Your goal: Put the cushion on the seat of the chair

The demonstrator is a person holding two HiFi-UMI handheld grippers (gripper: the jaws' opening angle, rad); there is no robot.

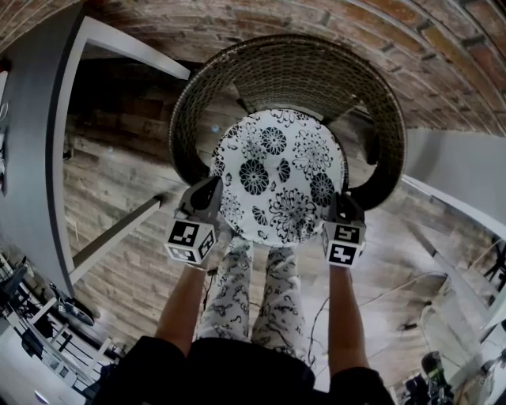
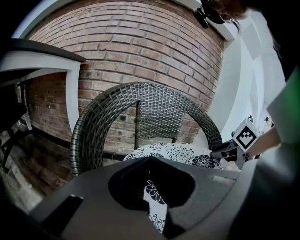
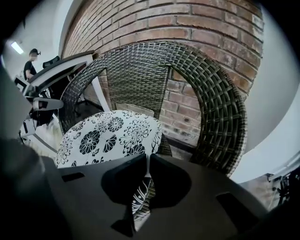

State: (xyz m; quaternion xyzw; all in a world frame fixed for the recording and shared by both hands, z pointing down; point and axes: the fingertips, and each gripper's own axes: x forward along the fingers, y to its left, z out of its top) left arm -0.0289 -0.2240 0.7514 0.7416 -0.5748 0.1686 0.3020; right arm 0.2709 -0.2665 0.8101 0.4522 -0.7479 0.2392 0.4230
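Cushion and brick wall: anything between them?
The wicker chair backrest curves between cushion and brick wall; clearest in the head view.

Readable text: none in any view.
Left marker cube (image 1: 190, 240): black-and-white square code only (no letters, no digits), at 7 o'clock of the cushion (image 1: 278, 176).
Right marker cube (image 1: 344, 244): likewise, at 5 o'clock.

wicker chair (image 1: 237, 71), cloth cushion (image 1: 277, 174), rough brick wall (image 1: 332, 16)
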